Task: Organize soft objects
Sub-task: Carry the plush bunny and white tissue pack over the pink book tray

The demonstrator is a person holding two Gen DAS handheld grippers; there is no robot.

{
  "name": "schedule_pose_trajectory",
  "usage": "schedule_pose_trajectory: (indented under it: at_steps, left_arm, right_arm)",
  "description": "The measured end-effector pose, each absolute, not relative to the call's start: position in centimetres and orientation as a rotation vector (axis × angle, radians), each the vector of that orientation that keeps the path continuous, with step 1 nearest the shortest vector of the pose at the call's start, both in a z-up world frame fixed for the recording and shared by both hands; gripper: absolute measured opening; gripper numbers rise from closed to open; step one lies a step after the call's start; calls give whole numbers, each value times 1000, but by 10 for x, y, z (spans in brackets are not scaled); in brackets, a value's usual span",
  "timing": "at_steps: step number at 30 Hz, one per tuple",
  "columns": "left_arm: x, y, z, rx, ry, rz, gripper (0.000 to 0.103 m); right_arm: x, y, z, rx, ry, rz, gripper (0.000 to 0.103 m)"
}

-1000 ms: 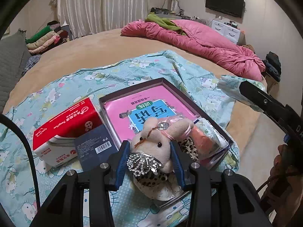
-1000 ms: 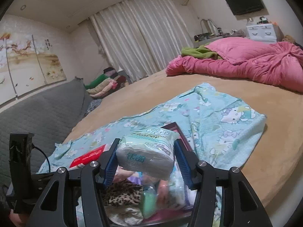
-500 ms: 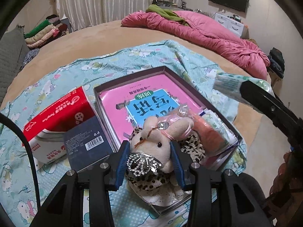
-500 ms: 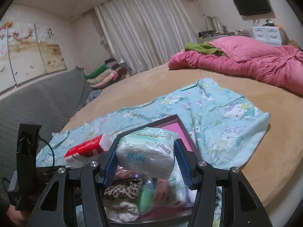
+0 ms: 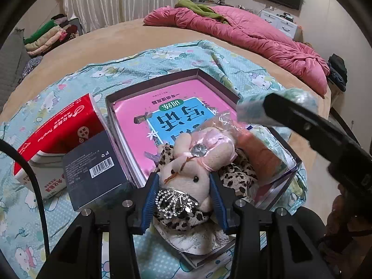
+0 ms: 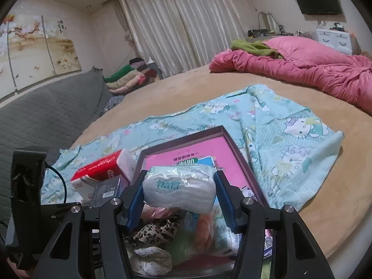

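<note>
A tan bed point(image 6: 325, 162) carries a teal sheet point(image 6: 290, 139), with wide bare room toward the pink quilt point(image 6: 313, 69). On the sheet sits a dark-rimmed box point(image 5: 162, 81) holding a pink book point(image 5: 174, 107); its far half is open, its near end crowded with soft items. A red tissue pack point(image 5: 62, 125) and a navy carton point(image 5: 93, 167) sit just beside the box's left wall. The left gripper point(image 5: 183, 197), low at the near rim, is clenched on a plush rabbit point(image 5: 186, 179). The right gripper point(image 6: 179, 193), raised over the box's right side, grasps a white tissue packet point(image 6: 179, 190).
</note>
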State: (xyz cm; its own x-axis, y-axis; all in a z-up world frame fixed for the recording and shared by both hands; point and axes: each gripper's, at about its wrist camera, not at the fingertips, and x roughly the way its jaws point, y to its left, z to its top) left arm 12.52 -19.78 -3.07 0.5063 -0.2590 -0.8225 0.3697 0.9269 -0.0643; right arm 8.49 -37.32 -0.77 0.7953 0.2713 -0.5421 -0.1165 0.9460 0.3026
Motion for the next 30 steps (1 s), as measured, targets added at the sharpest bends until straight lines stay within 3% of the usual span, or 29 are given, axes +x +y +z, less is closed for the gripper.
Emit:
schedule_pose_trajectory:
  at_steps: [16,30]
  left_arm:
    - [126,-195,-32,114,969,-381,44]
    - [131,-192,-34,97,972,-376,45]
  right_arm:
    - [103,-368,-44,243,758,203,58]
    - [108,-368,-53,302,764,232,58]
